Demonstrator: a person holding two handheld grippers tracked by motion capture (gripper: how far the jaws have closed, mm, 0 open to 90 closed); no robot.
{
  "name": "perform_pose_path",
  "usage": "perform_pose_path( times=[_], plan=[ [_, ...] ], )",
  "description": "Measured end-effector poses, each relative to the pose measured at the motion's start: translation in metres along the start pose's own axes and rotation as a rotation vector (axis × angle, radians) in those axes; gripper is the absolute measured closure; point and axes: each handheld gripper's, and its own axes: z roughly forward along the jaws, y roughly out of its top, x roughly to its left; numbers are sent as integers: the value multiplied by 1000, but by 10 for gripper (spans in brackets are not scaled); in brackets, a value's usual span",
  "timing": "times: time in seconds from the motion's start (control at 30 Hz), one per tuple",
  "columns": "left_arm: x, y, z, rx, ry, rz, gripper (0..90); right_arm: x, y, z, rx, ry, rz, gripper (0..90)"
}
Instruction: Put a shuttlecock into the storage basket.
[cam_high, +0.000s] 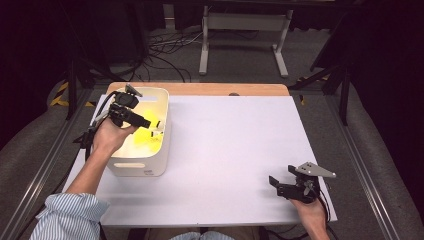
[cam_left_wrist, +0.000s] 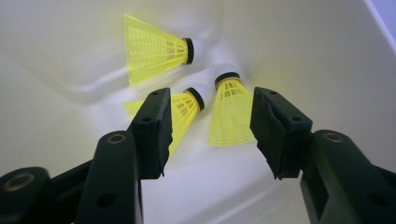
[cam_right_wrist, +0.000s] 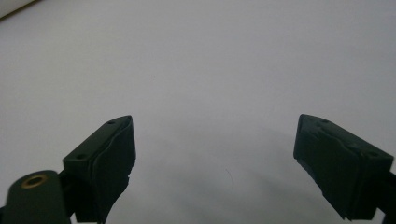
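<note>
Three yellow shuttlecocks with white caps lie on the floor of a white bin (cam_high: 139, 168) at the table's left. One shuttlecock (cam_left_wrist: 152, 50) rests farthest off. A second (cam_left_wrist: 186, 108) and a third (cam_left_wrist: 229, 114) lie side by side just past my jaws. My left gripper (cam_left_wrist: 210, 105) hangs over the bin's inside (cam_high: 151, 123), open, with nothing pressed between its pads. At the table's near right, my right gripper (cam_high: 281, 176) stands open above the bare white sheet, its fingers (cam_right_wrist: 105, 154) wide apart around nothing.
A white sheet (cam_high: 230, 145) covers the table, with a wooden edge (cam_high: 200, 89) showing at the back. Beyond the table stand a white frame (cam_high: 245, 30) and loose cables on the floor. A striped sleeve (cam_high: 67, 215) enters at the lower left.
</note>
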Motion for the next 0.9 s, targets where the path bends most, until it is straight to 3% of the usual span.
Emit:
perform_pose_path(
  times=[0.47,0.9],
  plan=[
    [-3,-3,-7,-22,-11,0,376,0,0,0,0,1,0,133],
    [-2,-9,-17,-33,-15,-1,359,0,0,0,-1,0,1,133]
  ],
)
